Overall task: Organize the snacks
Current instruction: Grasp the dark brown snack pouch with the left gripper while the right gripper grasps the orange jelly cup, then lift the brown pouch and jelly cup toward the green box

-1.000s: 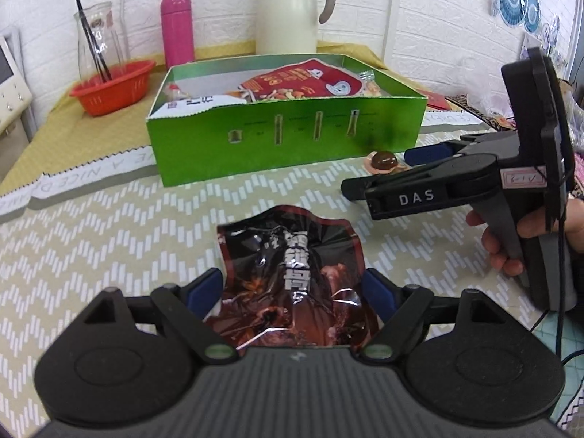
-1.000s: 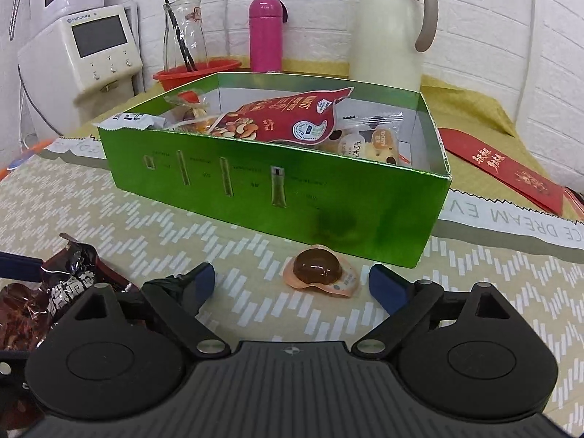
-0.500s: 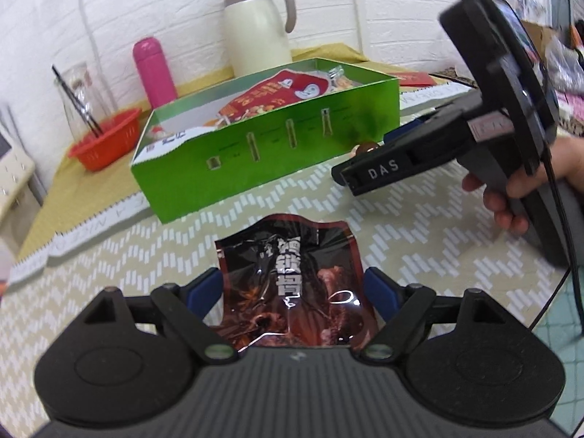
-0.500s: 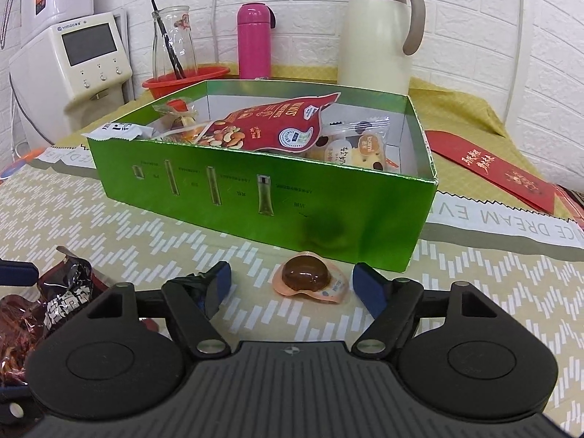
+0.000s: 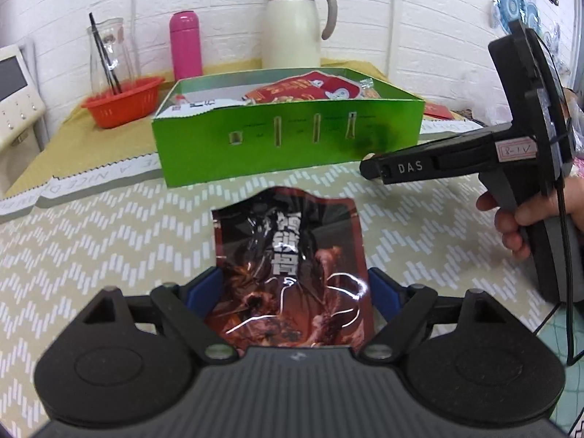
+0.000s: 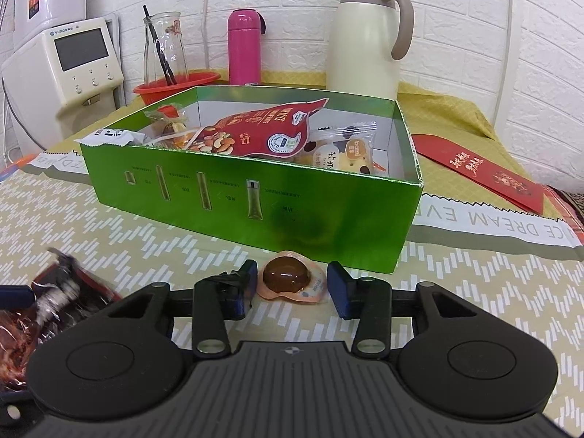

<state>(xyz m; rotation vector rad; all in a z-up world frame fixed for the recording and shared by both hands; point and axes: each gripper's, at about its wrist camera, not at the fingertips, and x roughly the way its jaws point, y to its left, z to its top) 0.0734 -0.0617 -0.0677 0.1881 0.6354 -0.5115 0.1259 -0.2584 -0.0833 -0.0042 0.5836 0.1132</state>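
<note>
While right gripper [image 6: 292,286] jaws have just been closing round the small brown jelly cup [image 6: 288,280] — not yet pinching — left gripper [image 5: 294,284] straddles the dark red foil snack pouch [image 5: 292,262], unclenched; green cardboard box [image 6: 255,200] awaits both.

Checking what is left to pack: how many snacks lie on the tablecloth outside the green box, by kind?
Dark red foil snack pouch: 1
Small brown jelly cup with peach rim: 1
Total: 2
</note>
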